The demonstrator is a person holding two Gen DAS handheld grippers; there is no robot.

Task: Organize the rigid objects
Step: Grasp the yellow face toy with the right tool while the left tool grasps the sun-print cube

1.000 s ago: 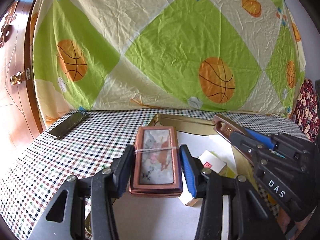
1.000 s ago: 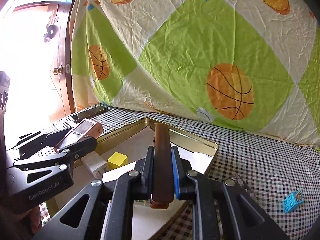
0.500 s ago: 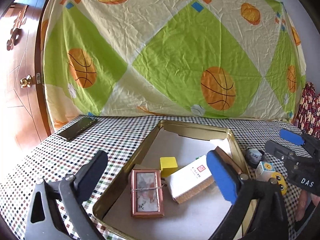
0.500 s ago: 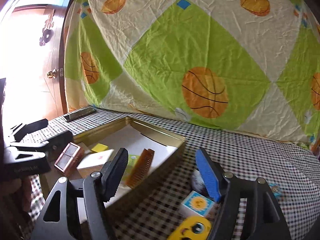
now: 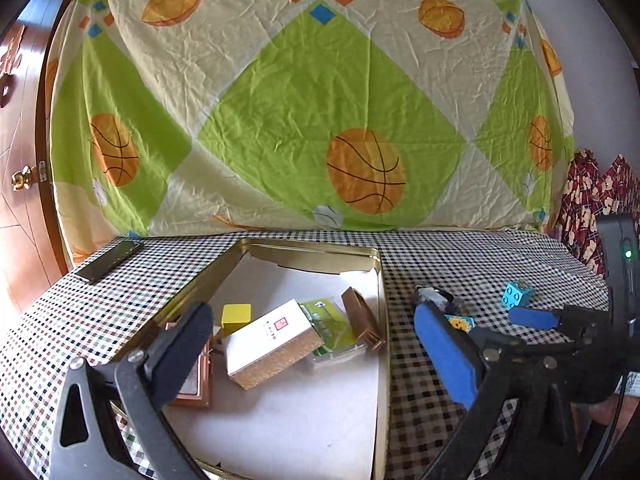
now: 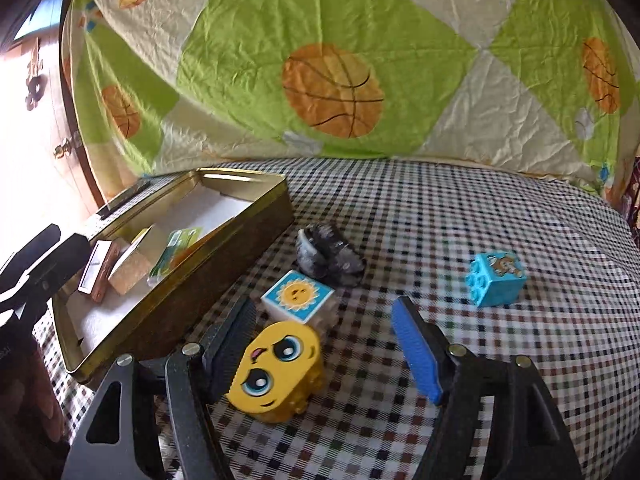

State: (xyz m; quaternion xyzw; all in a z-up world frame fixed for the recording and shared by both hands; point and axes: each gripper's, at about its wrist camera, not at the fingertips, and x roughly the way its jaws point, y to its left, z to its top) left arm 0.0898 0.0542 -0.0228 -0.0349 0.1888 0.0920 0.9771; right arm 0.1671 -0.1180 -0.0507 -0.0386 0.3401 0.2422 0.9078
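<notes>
An open gold tin [image 5: 312,254] holds a yellow cube [image 5: 236,314], a white box [image 5: 272,340], a green packet [image 5: 332,320], a brown comb [image 5: 362,320] and a copper-framed picture [image 5: 196,380], partly hidden behind a finger. My left gripper [image 5: 314,350] hangs open over the tin, holding nothing. My right gripper [image 6: 322,308] is open low over the cloth to the right of the tin [image 6: 180,280]. A yellow face block [image 6: 276,372] lies between its fingers, close against the black pad [image 6: 232,344] and clear of the blue one.
A sun-picture block [image 6: 298,296], a grey lump [image 6: 328,256] and a blue block [image 6: 496,278] lie on the checked cloth [image 6: 440,220] right of the tin. A dark phone [image 5: 108,260] lies at the far left by a wooden door [image 5: 20,180]. A patterned sheet [image 5: 320,100] hangs behind.
My left gripper let go of the framed picture in the tin, opened wide and drew back. My right gripper dropped the comb into the tin, opened, and swung right and down around the yellow block.
</notes>
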